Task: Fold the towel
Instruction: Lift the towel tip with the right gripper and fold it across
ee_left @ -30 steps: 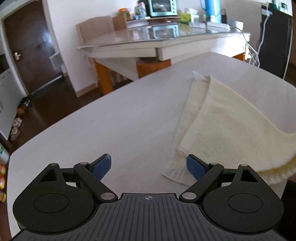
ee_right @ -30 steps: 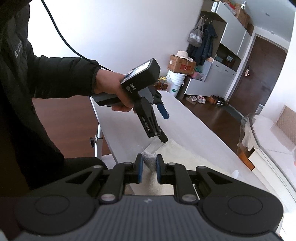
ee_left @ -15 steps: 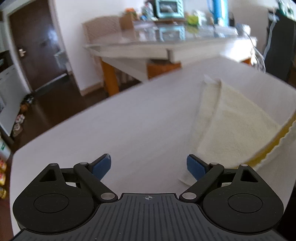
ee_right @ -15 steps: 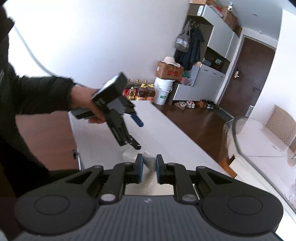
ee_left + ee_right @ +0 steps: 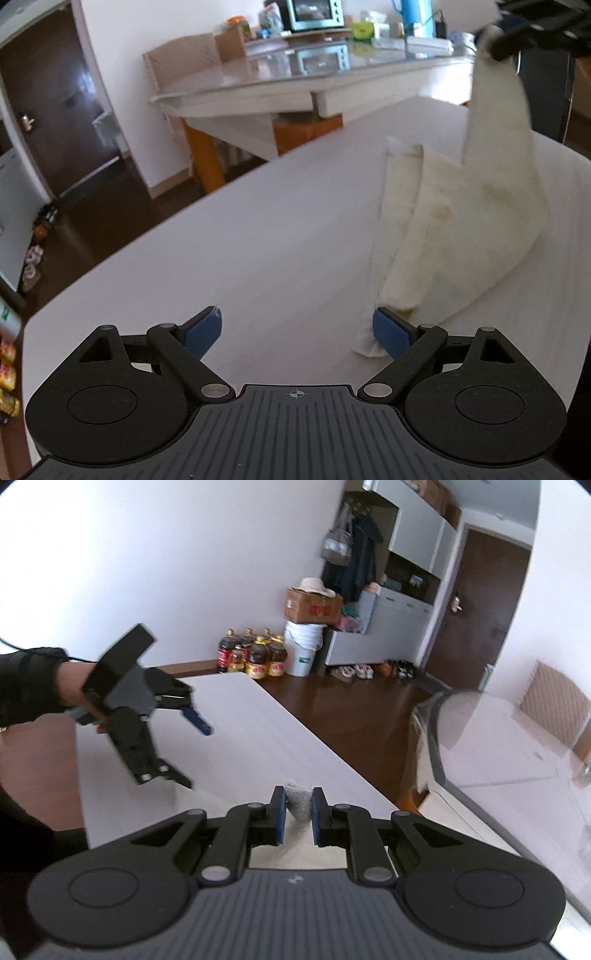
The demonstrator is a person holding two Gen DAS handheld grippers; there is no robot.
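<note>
A cream towel (image 5: 454, 236) lies on the white table (image 5: 258, 258), partly folded, with one corner pulled high up at the upper right. My right gripper (image 5: 298, 812) is shut on that towel corner (image 5: 300, 802); it also shows in the left wrist view (image 5: 498, 40) at the top right. My left gripper (image 5: 297, 332) is open and empty, low over the table, its right finger by the towel's near corner. It also shows in the right wrist view (image 5: 192, 753), held open at the left.
A glass-topped dining table (image 5: 314, 77) with a toaster oven (image 5: 310, 14) and clutter stands behind. A dark door (image 5: 48, 110) is at the left. Oil bottles (image 5: 255, 653), a white bucket (image 5: 304, 648) and a shoe cabinet stand by the far wall.
My right gripper has lifted the towel corner high and carried it across over the towel. My left gripper has stayed open and moved slightly away from the towel.
</note>
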